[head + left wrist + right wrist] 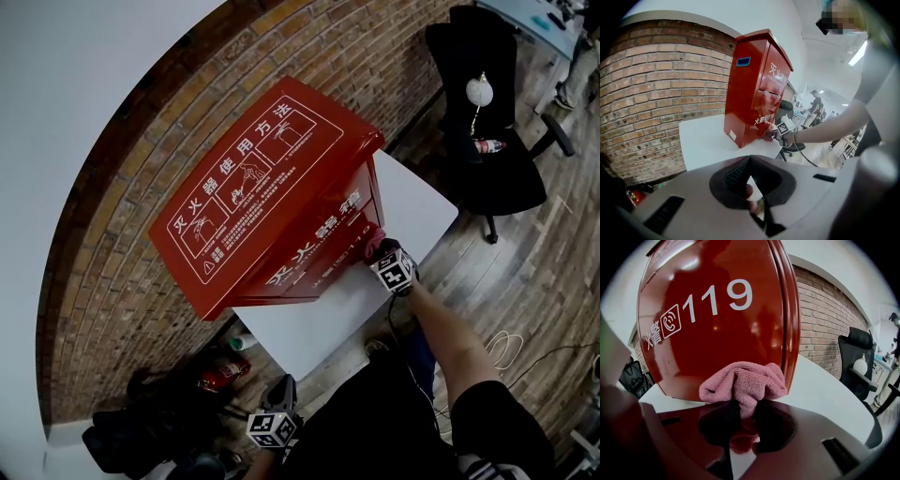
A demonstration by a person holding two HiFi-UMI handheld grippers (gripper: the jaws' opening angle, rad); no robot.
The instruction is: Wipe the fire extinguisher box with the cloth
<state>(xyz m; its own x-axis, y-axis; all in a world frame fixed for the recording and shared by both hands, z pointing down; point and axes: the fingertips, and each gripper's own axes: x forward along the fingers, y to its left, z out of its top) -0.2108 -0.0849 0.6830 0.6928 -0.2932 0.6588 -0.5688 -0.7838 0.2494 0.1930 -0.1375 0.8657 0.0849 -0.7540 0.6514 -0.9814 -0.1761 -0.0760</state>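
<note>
Glossy red metal fire extinguisher box [272, 178] stands on the white desk [417, 206], right tongs [740, 411] clenched on the pink terry cloth [745, 380] pressed at its front's 6 o'clock, so I'd judge we're mid-wipe and an upward sweep comes next, while the left tongs [749, 180] hang closed and empty.

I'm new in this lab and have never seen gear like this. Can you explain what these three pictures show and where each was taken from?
No robot here: a person holds a two-jaw gripper in each hand. One picture comes from a camera on the person's head, looking down; the other two from cameras riding on each gripper. A red fire extinguisher box stands on a white table. The right gripper is shut on a pink cloth, pressed against the box's lower front. The left gripper hangs low beside the table, jaws together, holding nothing.
</note>
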